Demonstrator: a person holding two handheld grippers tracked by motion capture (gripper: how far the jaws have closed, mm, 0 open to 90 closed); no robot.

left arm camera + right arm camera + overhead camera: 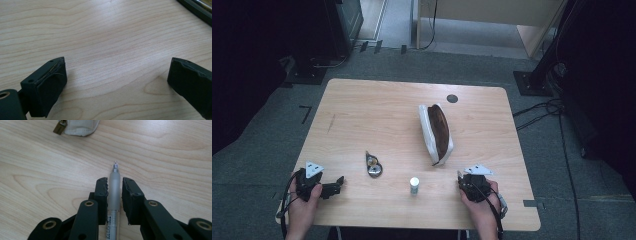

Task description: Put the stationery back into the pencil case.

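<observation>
My right gripper [115,182] is shut on a translucent pen [114,172], whose tip points away past the jaws, just above the wooden table [175,157]. In the high view the right gripper [462,178] sits near the table's front right, held in a hand. My left gripper [117,65] stands wide open over bare wood, nothing between its jaws. In the high view the left gripper [338,184] lies at the front left, pointing right. A white pouch [437,133] with a brown open inside lies right of the table's middle.
A small metal ring-like object [373,165] lies left of centre, and a small white cylinder [414,185] stands upright near the front. The pouch's corner with a brass zip pull [59,128] lies ahead of the right gripper. A dark edge [197,11] crosses the left gripper view's top right.
</observation>
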